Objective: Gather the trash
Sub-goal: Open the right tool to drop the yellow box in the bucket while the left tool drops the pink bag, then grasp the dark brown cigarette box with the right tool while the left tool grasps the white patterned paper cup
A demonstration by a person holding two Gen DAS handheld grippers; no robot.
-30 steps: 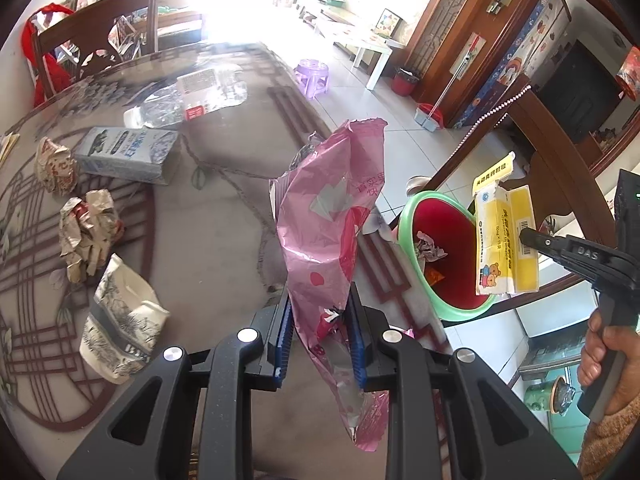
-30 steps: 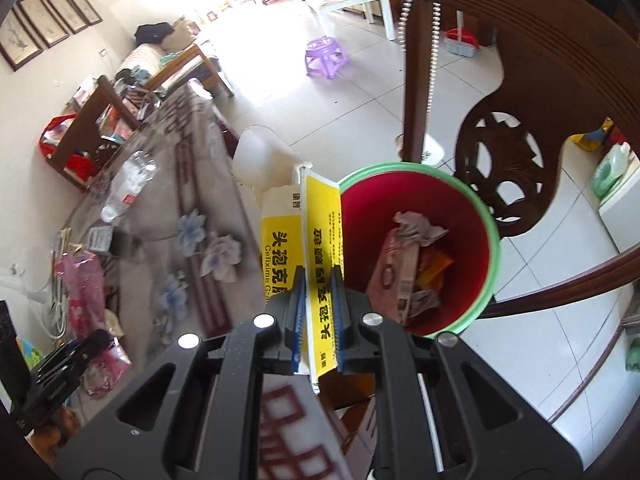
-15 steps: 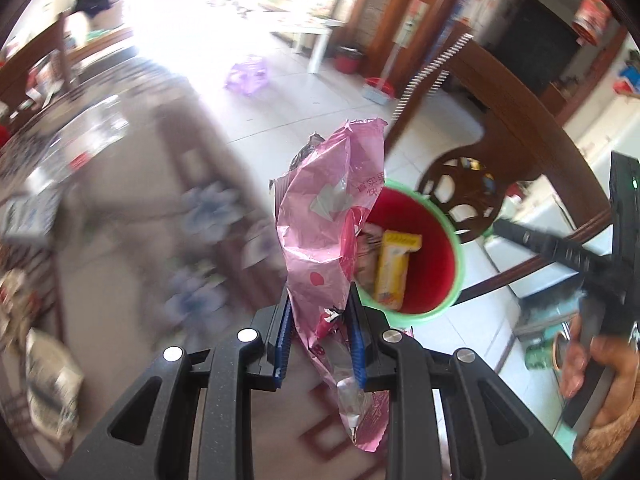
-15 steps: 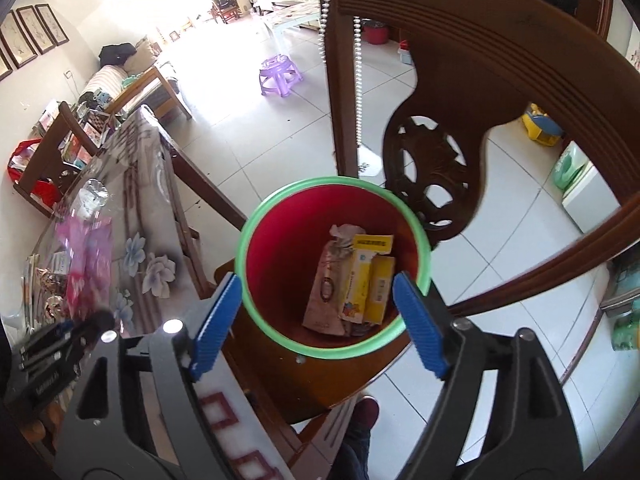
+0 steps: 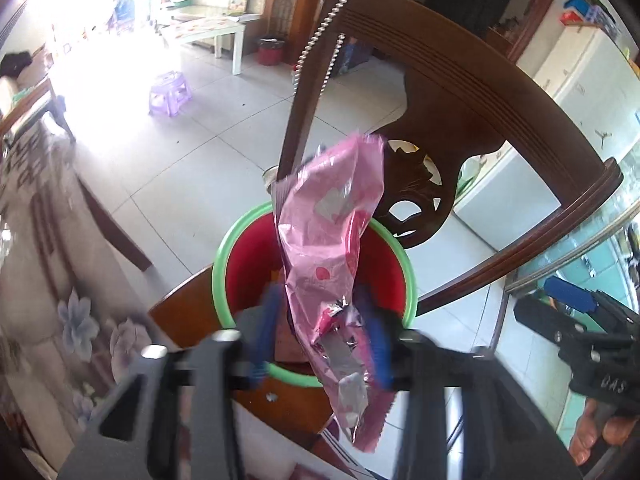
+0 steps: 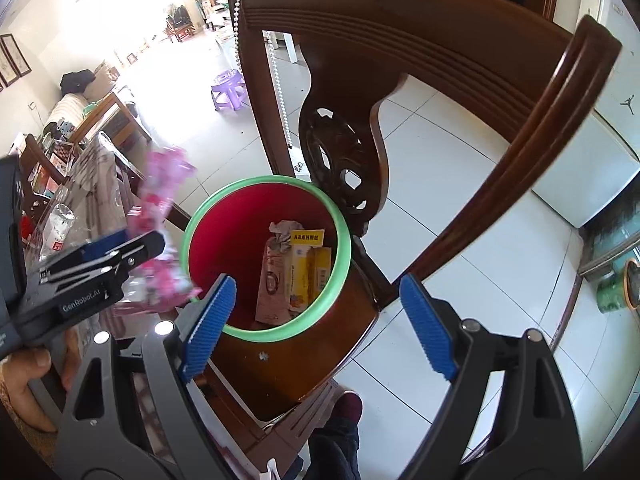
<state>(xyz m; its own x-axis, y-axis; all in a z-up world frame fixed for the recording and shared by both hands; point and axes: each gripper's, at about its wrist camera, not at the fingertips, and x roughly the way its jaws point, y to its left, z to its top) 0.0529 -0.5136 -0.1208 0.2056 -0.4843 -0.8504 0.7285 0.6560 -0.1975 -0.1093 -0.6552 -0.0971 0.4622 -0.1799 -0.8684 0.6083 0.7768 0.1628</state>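
Note:
A green-rimmed red bin [image 5: 218, 280] [image 6: 264, 334] stands on a wooden chair seat. Inside it lie a yellow box [image 6: 306, 272] and a crumpled brown wrapper [image 6: 274, 276]. My left gripper [image 5: 322, 338] is just above the bin's near rim. Its blurred blue pads [image 5: 266, 332] stand apart, and the pink foil wrapper [image 5: 328, 248] hangs loose between them over the bin. In the right wrist view the left gripper [image 6: 132, 248] and the blurred pink wrapper [image 6: 160, 216] sit left of the bin. My right gripper [image 6: 316, 280] [image 5: 580, 320] is wide open and empty, pulled back from the bin.
The carved chair back [image 5: 460, 92] [image 6: 400, 20] rises right behind the bin. The table with the floral cloth [image 5: 40, 280] lies to the left, with a plastic bottle [image 6: 56, 228] on it. A purple stool [image 5: 170, 92] stands on the tiled floor. A person's shoe [image 6: 348, 404] is below.
The right gripper dropped the yellow box into the bin, opened and drew back. The left gripper swung from the table to over the bin, and its jaws have widened off the pink wrapper.

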